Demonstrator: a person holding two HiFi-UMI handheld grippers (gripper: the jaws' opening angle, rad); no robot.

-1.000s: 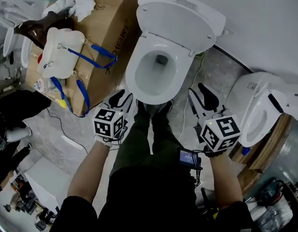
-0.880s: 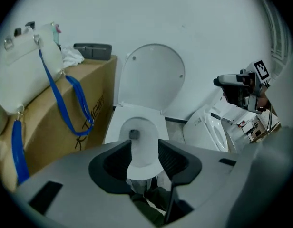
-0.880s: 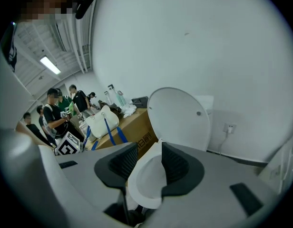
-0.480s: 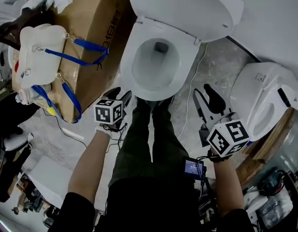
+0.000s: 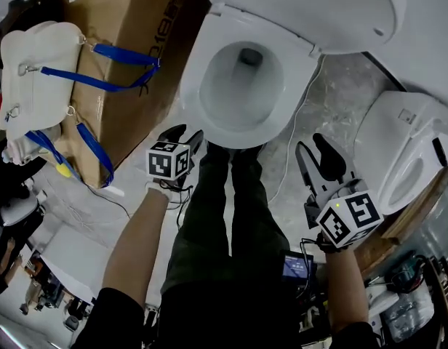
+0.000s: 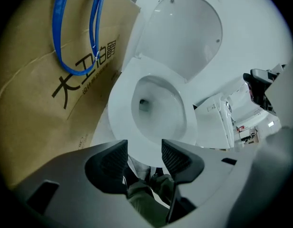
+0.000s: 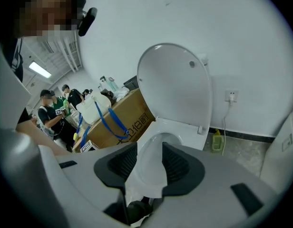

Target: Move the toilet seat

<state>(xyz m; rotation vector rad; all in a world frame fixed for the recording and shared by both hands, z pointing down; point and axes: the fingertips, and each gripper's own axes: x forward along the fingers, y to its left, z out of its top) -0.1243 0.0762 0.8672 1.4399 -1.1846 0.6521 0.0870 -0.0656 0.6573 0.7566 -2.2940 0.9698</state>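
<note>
The white toilet (image 5: 242, 86) stands at the top of the head view. Its lid (image 5: 304, 6) is raised against the wall, and the seat ring (image 5: 202, 57) lies flat around the bowl. My left gripper (image 5: 186, 135) hangs by the bowl's front left edge without touching it. Its jaws have just been opening and are open with nothing between them (image 6: 144, 148). My right gripper (image 5: 311, 145) is off the bowl's front right, also open and empty (image 7: 150, 151). In the right gripper view the raised lid (image 7: 177, 87) faces me.
A brown cardboard box (image 5: 137, 57) stands close against the toilet's left side, with a white bag with blue straps (image 5: 35, 71) on it. A second toilet (image 5: 406, 151) stands at the right. A cable (image 5: 293, 137) runs over the floor. The person's legs (image 5: 224, 209) are between the grippers.
Both grippers have sunk away from the head camera toward the floor beside the bowl's front. The left gripper's jaws have spread wider. The toilet now sits higher and larger in view.
</note>
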